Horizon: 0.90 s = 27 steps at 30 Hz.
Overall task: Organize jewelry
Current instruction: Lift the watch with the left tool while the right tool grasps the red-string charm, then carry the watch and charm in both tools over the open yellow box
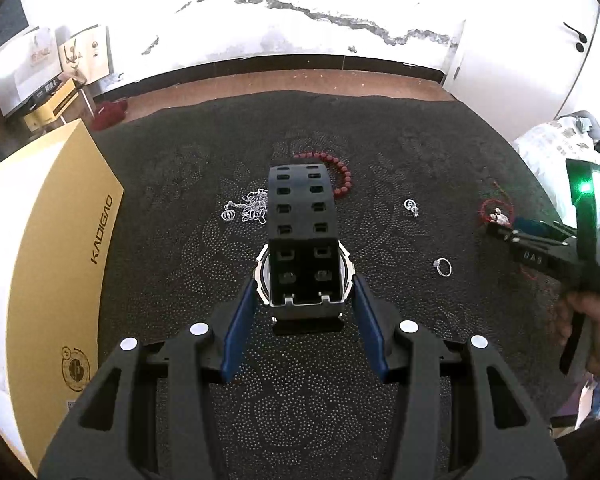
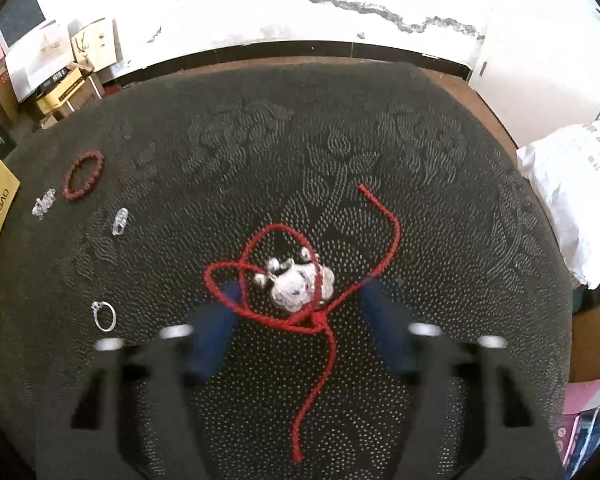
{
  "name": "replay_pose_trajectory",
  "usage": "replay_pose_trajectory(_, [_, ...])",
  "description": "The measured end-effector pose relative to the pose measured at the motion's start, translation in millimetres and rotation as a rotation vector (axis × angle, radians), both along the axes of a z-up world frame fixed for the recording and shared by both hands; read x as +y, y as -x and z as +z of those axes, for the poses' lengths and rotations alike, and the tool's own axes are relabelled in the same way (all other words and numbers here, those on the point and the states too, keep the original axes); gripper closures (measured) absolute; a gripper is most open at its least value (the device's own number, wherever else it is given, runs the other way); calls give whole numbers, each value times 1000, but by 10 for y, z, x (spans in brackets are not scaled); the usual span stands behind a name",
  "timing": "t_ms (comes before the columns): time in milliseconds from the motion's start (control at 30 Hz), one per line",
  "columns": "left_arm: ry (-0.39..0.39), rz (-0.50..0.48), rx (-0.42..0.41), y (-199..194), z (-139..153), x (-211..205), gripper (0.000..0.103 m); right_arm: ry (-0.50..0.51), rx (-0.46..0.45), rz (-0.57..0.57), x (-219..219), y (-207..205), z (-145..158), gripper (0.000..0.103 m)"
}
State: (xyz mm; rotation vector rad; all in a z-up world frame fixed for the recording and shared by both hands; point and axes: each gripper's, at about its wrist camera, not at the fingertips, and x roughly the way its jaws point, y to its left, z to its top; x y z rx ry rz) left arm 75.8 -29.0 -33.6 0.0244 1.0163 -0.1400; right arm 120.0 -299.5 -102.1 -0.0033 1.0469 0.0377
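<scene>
A black watch [image 1: 302, 240] with a perforated rubbery strap and silver-rimmed case lies on the dark, dot-textured tabletop [image 1: 172, 208], between the left gripper's [image 1: 305, 304] wide-spread blue-padded fingers [image 1: 240, 320], touching neither. Past it lie a tangled silver chain [image 1: 247, 209], a red bead bracelet [image 1: 336, 172], a small charm [image 1: 411, 206] and a thin ring [image 1: 443, 267]. The right gripper [image 2: 296, 300], also spread wide, brackets a twisted red cord [image 2: 300, 280] with a lumpy silver pendant [image 2: 296, 282]; the left pad overlaps the cord's loop.
</scene>
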Motion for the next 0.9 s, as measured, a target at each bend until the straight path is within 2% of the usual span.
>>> replay_pose_trajectory(67, [-2,-5,2,1,-11,-32,55,8,1,12,22,14,10,70])
replay_pose_trajectory(100, [-4,-8,2,0,-12,-44,55,13,2,17,39,22,10,72])
replay_pose_trajectory(467, [-12,-12,1,-12,-14,-65,55,18,-11,28,109,109,82,73])
replay_pose_trajectory(700, [-17,-16,-3,18,-14,-59,55,1,-54,51,226,247,335,73])
replay_pose_trajectory(900, [6,-18,-25,143,159,-14,55,-31,-104,81,398,420,681,73])
